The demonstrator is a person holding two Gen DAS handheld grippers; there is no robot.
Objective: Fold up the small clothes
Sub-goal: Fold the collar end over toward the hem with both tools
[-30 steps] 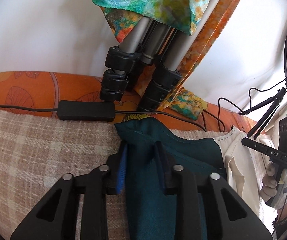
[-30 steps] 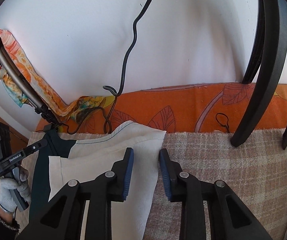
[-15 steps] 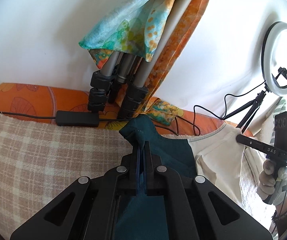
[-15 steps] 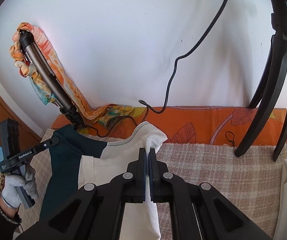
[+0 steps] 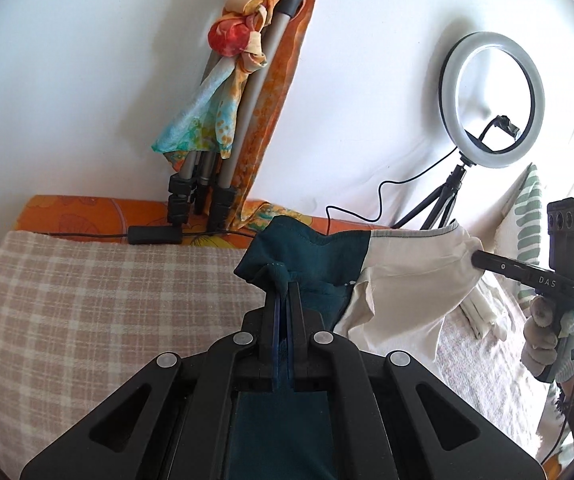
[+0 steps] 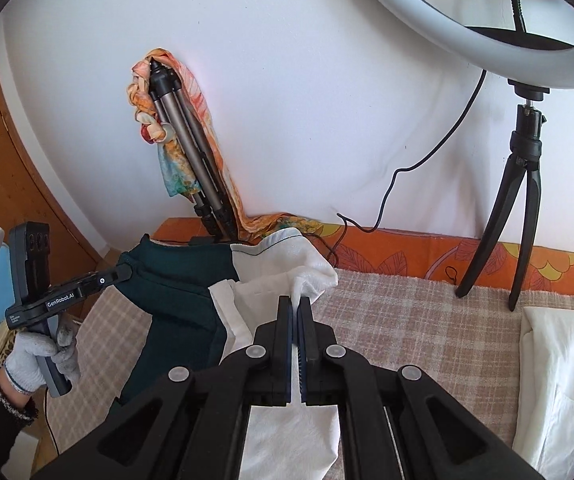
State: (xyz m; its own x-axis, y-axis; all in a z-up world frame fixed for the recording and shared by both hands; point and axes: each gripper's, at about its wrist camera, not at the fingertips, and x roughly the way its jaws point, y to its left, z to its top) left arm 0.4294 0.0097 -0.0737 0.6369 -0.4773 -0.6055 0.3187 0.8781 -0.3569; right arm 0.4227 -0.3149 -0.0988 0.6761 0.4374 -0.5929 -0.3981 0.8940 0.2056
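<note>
A small garment, half dark teal [image 5: 307, 256] and half cream [image 5: 411, 280], hangs lifted above the checked blanket [image 5: 87, 300]. My left gripper [image 5: 285, 292] is shut on its teal corner. My right gripper [image 6: 298, 304] is shut on its cream corner [image 6: 307, 276]. The garment is stretched between the two. In the right wrist view the teal half [image 6: 175, 280] runs to the left gripper [image 6: 125, 270]; in the left wrist view the cream half runs to the right gripper [image 5: 477, 258].
A folded tripod wrapped in a colourful scarf [image 5: 227, 128] leans on the wall behind. A ring light on a small tripod [image 6: 523, 184] stands at the back right with its cable. A white folded cloth [image 6: 559, 380] lies at right. An orange patterned sheet [image 6: 407, 248] edges the blanket.
Both grippers closed on the garment's top corners, then lifted it off the blanket and pulled back from the wall; the garment now hangs stretched between them.
</note>
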